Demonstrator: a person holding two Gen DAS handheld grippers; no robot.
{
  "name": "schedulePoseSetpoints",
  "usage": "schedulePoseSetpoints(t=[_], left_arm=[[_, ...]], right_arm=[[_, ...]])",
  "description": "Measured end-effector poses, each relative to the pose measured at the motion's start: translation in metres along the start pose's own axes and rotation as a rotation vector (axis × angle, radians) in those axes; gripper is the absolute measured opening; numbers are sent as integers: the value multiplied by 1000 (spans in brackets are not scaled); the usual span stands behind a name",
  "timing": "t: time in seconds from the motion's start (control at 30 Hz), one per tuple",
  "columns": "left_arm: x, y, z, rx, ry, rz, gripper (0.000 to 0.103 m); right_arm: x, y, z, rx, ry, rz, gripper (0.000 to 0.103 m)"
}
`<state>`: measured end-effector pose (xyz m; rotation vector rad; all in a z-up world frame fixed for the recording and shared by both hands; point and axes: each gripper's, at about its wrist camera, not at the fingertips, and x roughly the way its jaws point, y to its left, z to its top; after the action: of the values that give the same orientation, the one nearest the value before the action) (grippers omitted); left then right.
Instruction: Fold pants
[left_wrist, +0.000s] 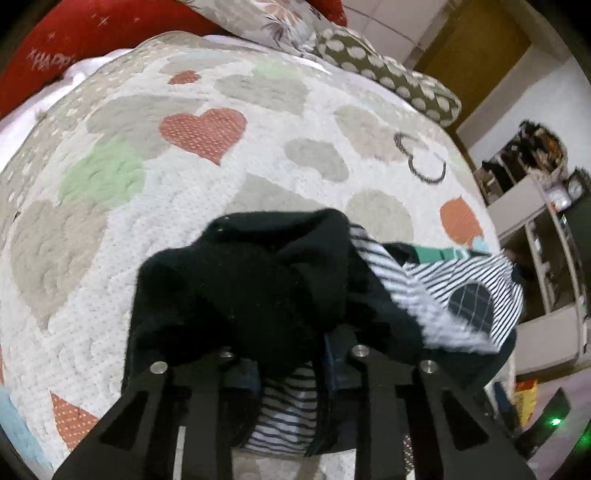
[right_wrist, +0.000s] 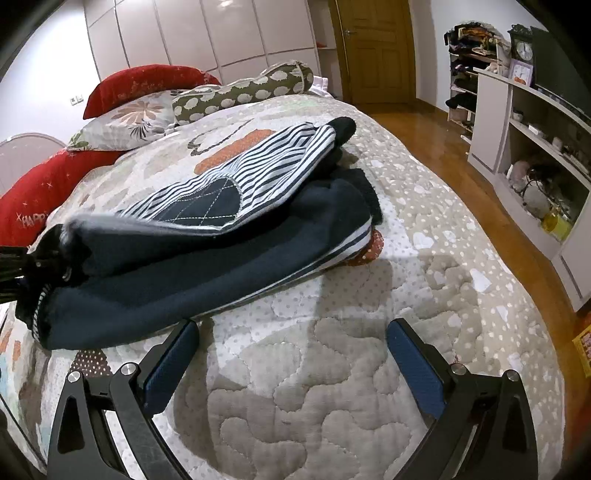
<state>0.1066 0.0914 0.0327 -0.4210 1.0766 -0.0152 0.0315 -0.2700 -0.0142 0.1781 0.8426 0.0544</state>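
While left gripper (left_wrist: 291, 373) clamps pants (right_wrist: 207, 236), right gripper (right_wrist: 291, 354) spread.

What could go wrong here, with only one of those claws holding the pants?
1. The left gripper pinches only one bunched end of the pants, so the striped lining could slip out or the fold could sag open.
2. The right gripper hangs open over the quilt, touching nothing; the far end of the pants lies unsupported and may drag crooked.
3. The pants lie near the bed's edge, with the floor just beyond; a hard pull might send them off.
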Motion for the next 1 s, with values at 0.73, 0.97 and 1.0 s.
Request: schedulePoseSetpoints(t=[0.73,0.97,1.0], left_arm=[[-34,15,-14,11,-56,-80,21],[-34,-7,-25,116,-93,69,21],[-34,-11,-27,140,-101,98,21]], right_arm=[[16,23,50,212,219,380,77],[25,16,55,255,206,350,73],[26,16,56,258,207,344,72]])
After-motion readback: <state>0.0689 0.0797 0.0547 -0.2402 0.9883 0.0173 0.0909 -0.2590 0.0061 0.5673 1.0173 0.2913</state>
